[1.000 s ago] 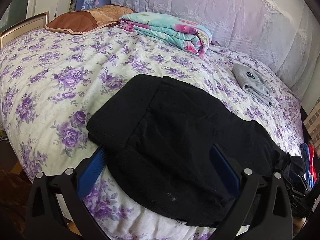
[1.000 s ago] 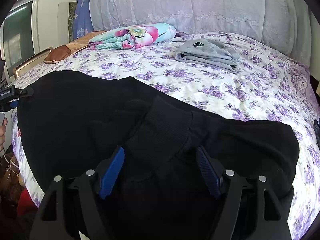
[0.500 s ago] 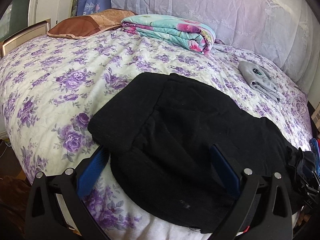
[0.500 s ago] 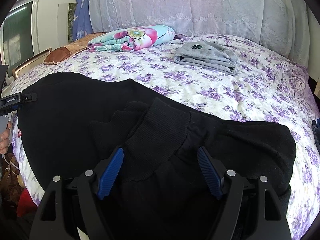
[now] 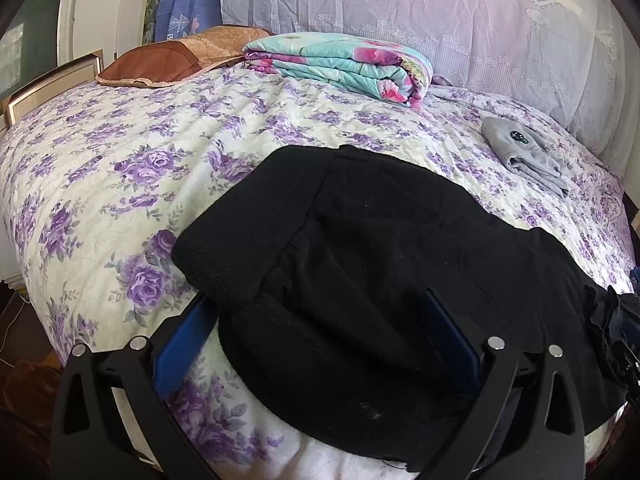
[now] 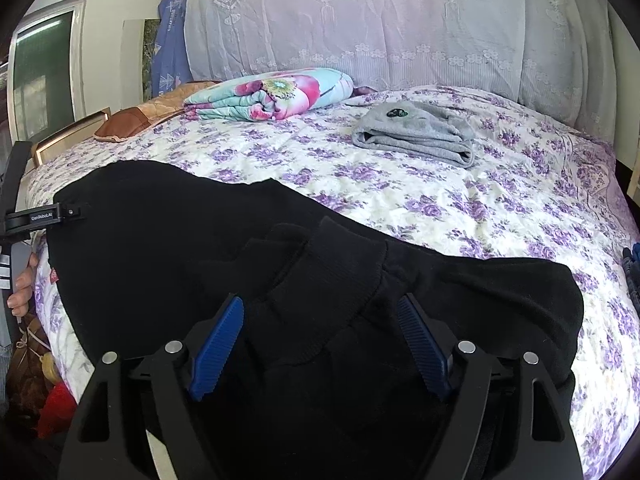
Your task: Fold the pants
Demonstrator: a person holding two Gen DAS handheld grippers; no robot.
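black knit pants (image 5: 392, 264), soft & matte w/ ribbed cuff (image 6: 332, 272), lie folded at 6 o'clock on the quilted purple-floral bedspread (image 5: 120, 152). left gripper (image 5: 320, 320) jaws wide, cloth lying btwn, pads not pressing. right gripper (image 6: 320, 328) just been opening, jaws wide over the cuff, no grip. folded grey garment (image 6: 416, 136) at 1 o'clock.

The left gripper (image 5: 316, 324) hangs low over the black pants (image 5: 380, 264), jaws spread wide, pointing down at the waistband end. The right gripper (image 6: 320, 332) (tilted down too) straddles the pants' ribbed cuff, its jaws having just been opening, pads clear of the cloth. A hand (image 6: 22, 284) shows beside the pants' left edge.
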